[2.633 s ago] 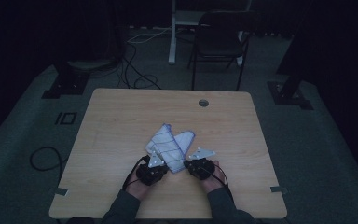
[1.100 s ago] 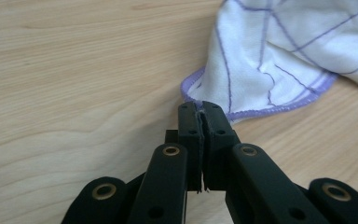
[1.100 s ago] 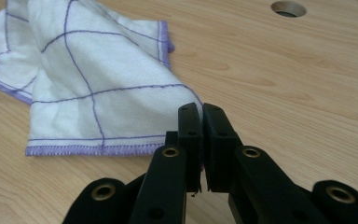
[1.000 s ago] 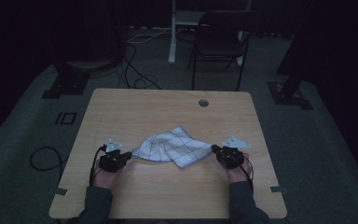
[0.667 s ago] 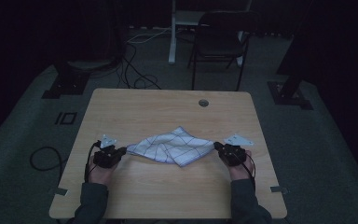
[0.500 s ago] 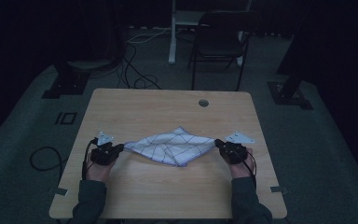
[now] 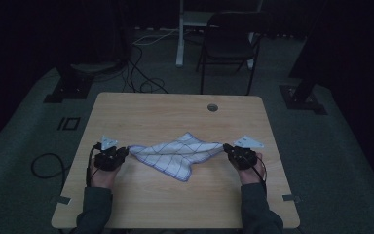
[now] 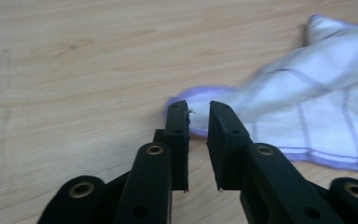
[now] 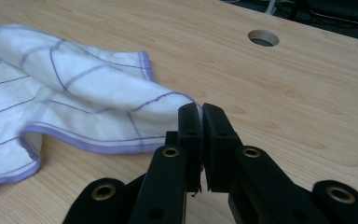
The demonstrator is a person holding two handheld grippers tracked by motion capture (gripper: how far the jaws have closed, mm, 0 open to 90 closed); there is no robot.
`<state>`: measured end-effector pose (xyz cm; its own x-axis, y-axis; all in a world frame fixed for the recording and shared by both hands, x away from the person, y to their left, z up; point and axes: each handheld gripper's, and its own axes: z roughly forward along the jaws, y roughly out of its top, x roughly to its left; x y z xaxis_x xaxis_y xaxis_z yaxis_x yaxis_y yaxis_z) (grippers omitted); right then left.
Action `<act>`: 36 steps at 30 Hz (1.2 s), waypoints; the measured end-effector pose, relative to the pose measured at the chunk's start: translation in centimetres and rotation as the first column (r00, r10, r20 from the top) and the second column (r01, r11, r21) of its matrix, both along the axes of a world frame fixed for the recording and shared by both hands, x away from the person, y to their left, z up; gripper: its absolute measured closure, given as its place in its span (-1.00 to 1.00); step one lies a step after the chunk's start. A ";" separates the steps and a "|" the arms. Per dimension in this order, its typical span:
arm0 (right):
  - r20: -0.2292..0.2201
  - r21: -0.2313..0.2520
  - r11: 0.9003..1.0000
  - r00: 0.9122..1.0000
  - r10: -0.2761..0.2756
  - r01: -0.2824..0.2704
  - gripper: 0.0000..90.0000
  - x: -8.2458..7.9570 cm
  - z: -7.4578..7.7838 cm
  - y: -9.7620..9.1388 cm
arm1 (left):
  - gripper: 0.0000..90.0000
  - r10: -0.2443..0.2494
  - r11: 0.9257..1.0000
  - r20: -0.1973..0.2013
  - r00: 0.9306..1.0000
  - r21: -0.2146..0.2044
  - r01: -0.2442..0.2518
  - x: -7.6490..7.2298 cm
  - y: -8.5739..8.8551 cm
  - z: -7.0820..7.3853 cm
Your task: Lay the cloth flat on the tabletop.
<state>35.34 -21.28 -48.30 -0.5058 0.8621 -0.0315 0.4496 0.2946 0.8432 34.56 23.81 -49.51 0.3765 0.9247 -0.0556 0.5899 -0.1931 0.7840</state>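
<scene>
I am letting my left hand-held gripper (image 8: 198, 114) open off the checked dishcloth (image 7: 179, 153), lying mid-surface (image 7: 126, 204). My right hand-held gripper (image 9: 200, 116) is pinching the cloth's opposite corner; releasing gently should keep it flat.

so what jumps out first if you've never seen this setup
A white cloth with purple grid lines and purple edging lies stretched across the near half of the light wooden table. The right hand-held gripper pinches one corner shut; the left hand-held gripper has just been opening, with a gap between its jaws at the opposite corner. A dark chair stands beyond the table.
</scene>
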 end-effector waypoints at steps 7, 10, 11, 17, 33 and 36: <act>0.001 0.004 1.000 1.000 -0.003 0.003 0.95 -0.1 0.0 0.0 | 0.66 -0.142 0.990 -0.007 0.990 -0.010 0.142 -0.6 -4.4 -0.1; -0.002 0.005 1.000 1.000 -0.002 0.002 0.95 -0.1 0.0 0.0 | 0.65 -0.239 0.971 -0.049 0.970 -0.019 0.238 -0.8 -7.7 -1.3; -0.002 0.005 1.000 1.000 -0.002 0.002 0.95 -0.1 0.0 0.0 | 0.66 -0.239 0.971 -0.049 0.970 -0.019 0.238 -0.8 -7.7 -1.3; -0.007 0.006 1.000 1.000 -0.002 0.002 0.95 -0.3 -0.3 -0.1 | 0.66 -0.363 0.932 -0.104 0.926 -0.017 0.363 -1.6 -12.2 -3.1; -0.033 -0.010 1.000 0.999 -0.016 0.016 0.94 -1.4 -0.8 -1.5 | 0.62 -0.420 0.904 -0.139 0.897 0.020 0.427 -3.7 -12.5 -4.1; -0.041 -0.014 1.000 0.999 -0.015 0.015 0.94 -1.8 -0.9 -1.9 | 0.63 -0.391 0.917 -0.150 0.908 0.020 0.398 -3.8 -11.2 -4.0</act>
<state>33.53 -23.15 -49.20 -0.4941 0.8691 -0.0225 0.4886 0.2990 0.8197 30.78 12.59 -53.53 0.7025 0.7055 -0.0931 0.5609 -0.4685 0.6825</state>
